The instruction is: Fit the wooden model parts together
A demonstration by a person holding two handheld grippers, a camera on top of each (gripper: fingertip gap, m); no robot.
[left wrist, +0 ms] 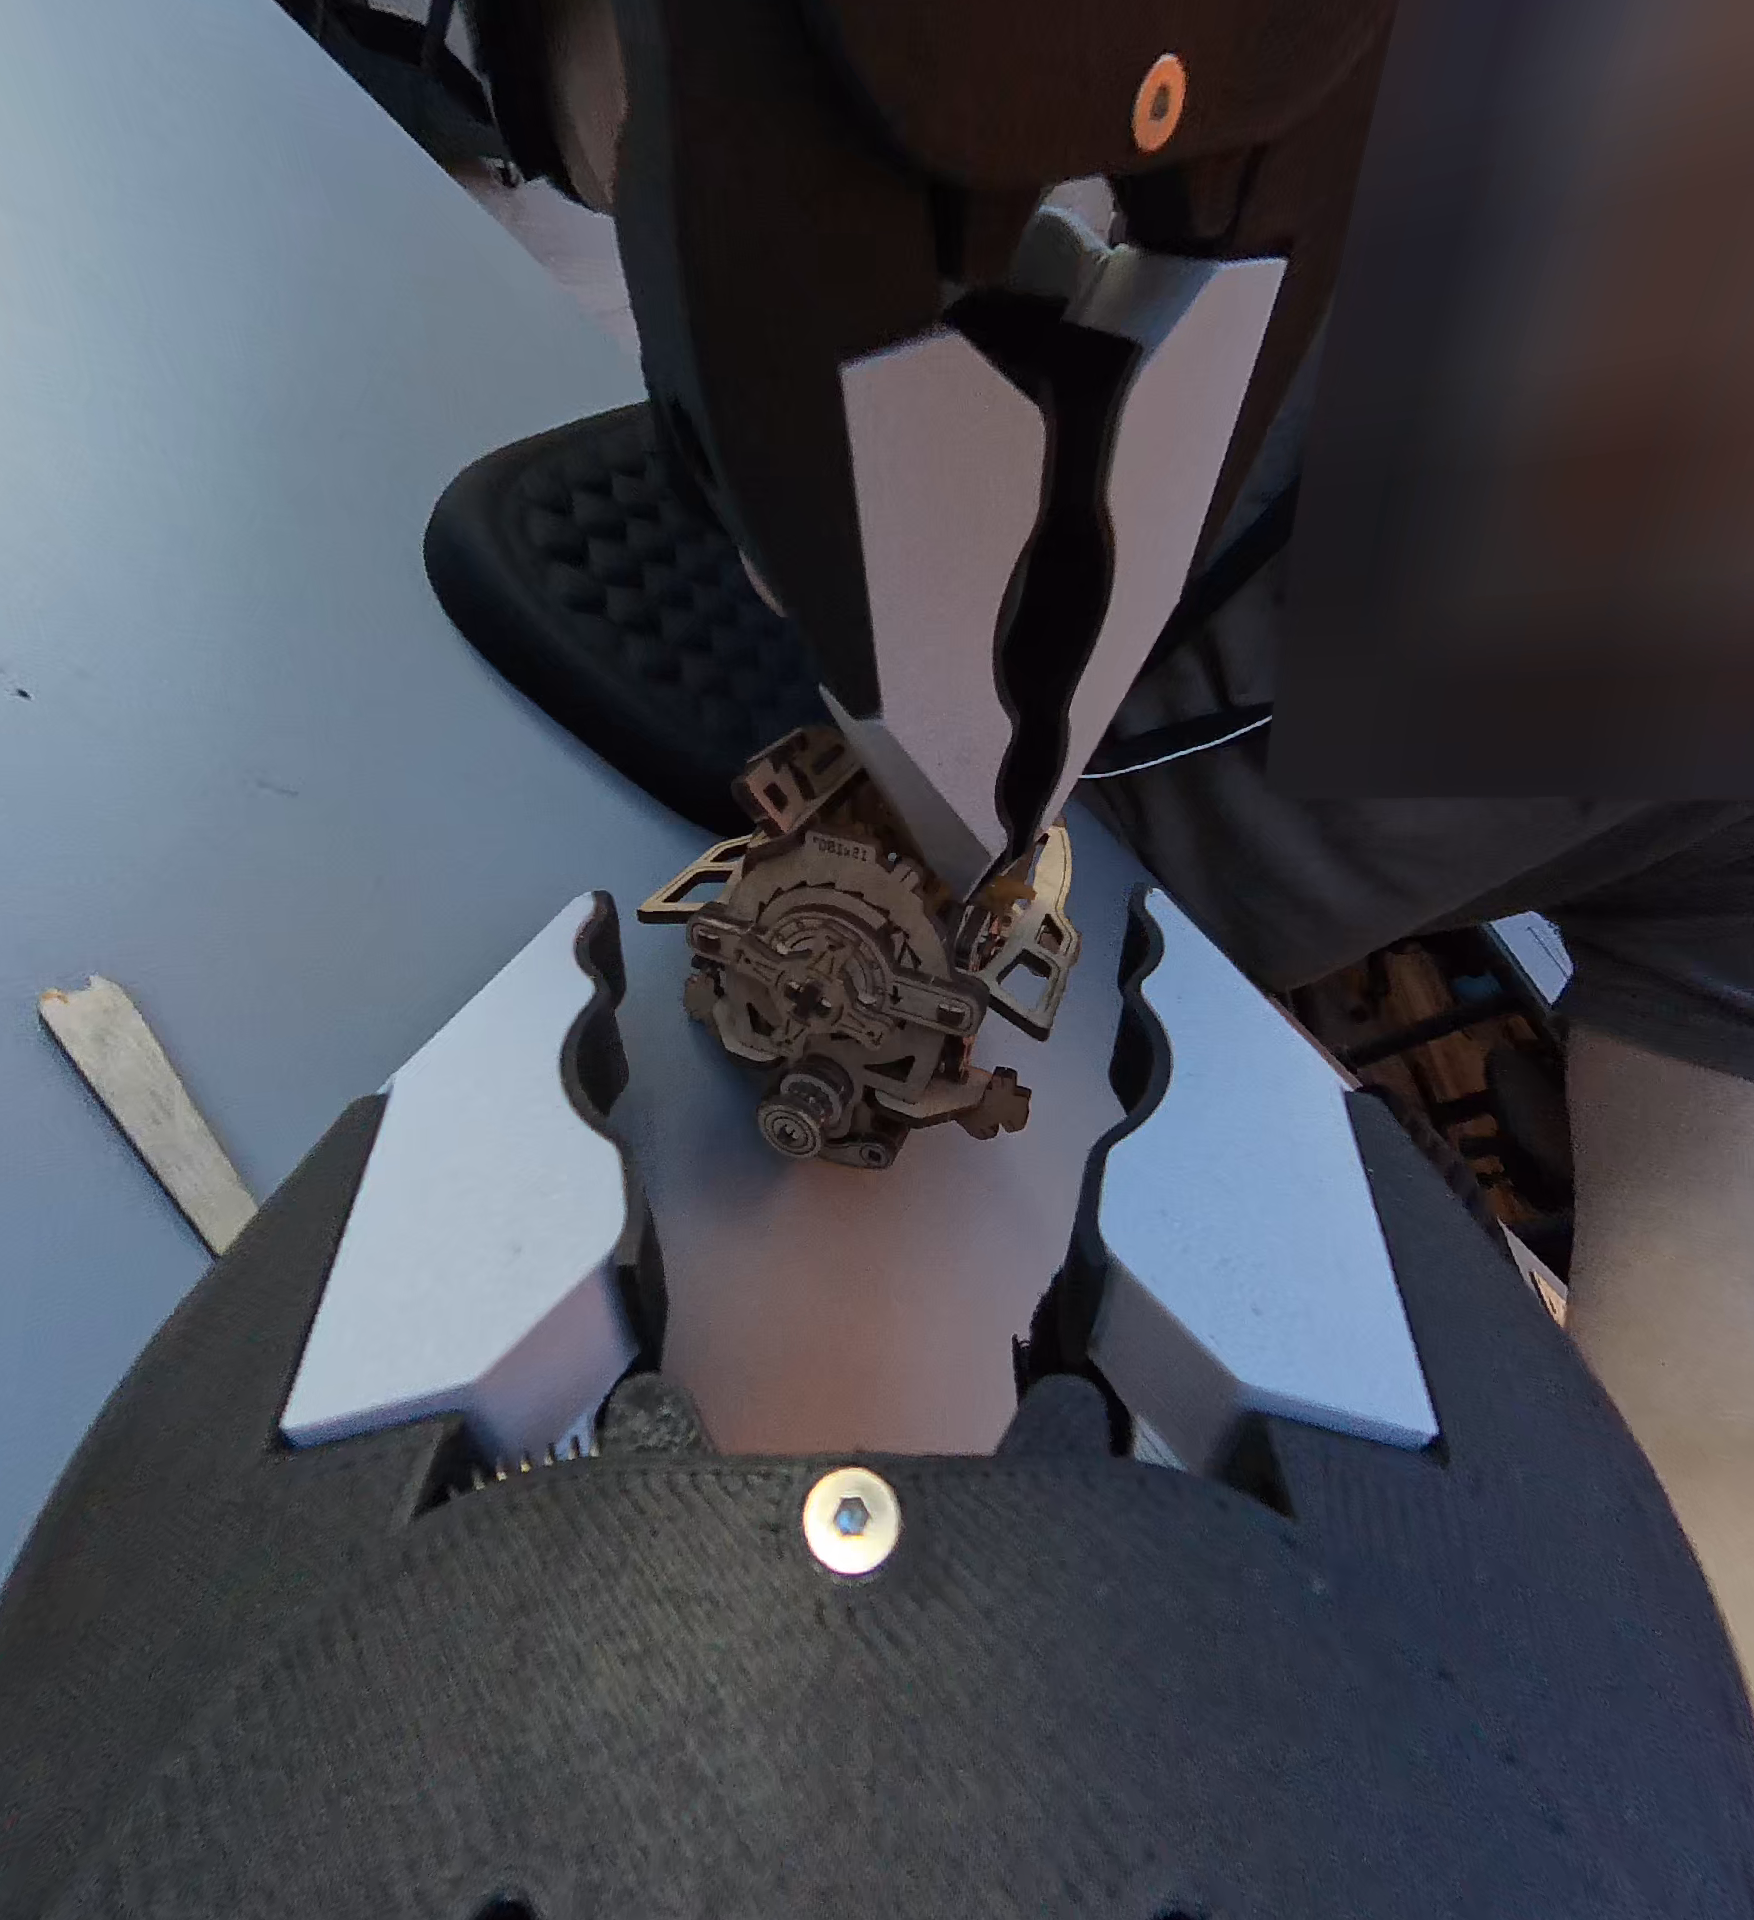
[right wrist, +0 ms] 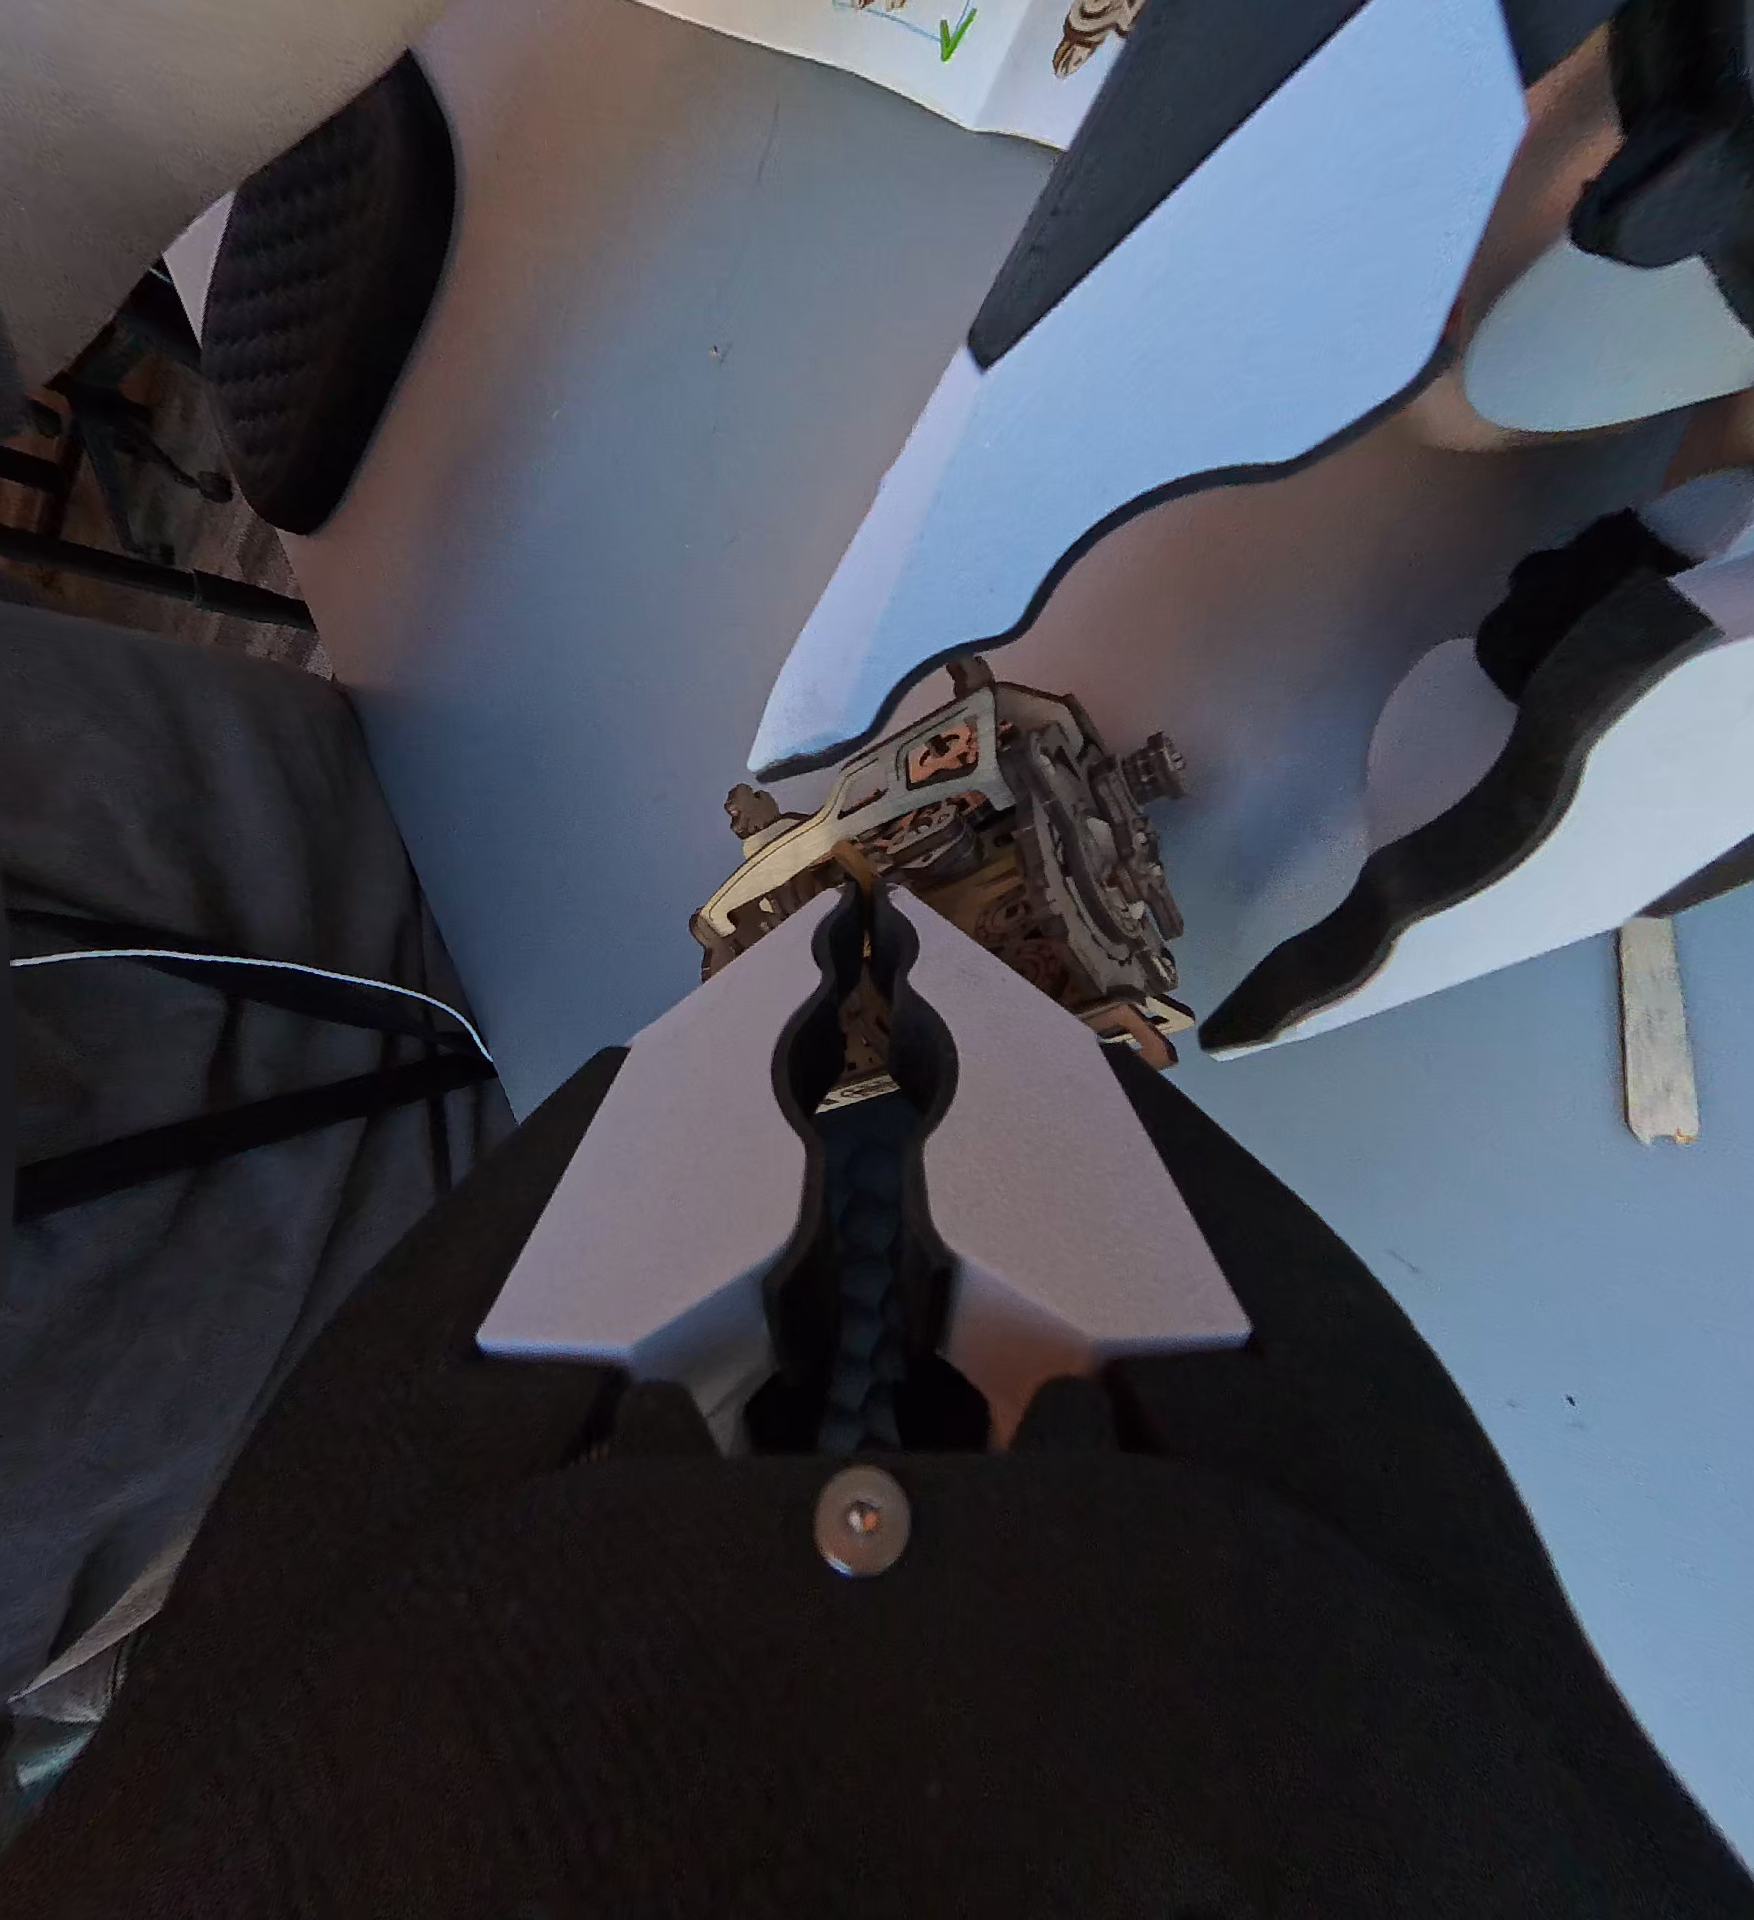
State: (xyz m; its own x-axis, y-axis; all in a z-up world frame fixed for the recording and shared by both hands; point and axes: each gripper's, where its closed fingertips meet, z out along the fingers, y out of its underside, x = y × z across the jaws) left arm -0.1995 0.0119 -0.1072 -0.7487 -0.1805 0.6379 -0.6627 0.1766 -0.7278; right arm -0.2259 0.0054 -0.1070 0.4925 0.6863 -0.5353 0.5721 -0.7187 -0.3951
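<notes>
Overhead, pale grey table [left wrist: 177,520]; black chair [left wrist: 582,582] beside; left fingers [left wrist: 582,997] spread, right fingers [right wrist: 956,1049] pinching amber band [right wrist: 849,858].

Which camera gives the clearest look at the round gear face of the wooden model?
The left wrist view: the wooden model faces that camera, its round gear face unobstructed between open fingers. The right wrist view shows the model side-on, partly hidden behind both grippers' fingers.

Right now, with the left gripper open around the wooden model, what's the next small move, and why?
Probably close the left gripper gently onto the wooden model to steady it. Its fingers stand apart on either side without touching, while the right gripper is pinched on a small tan piece at the model's top.
</notes>
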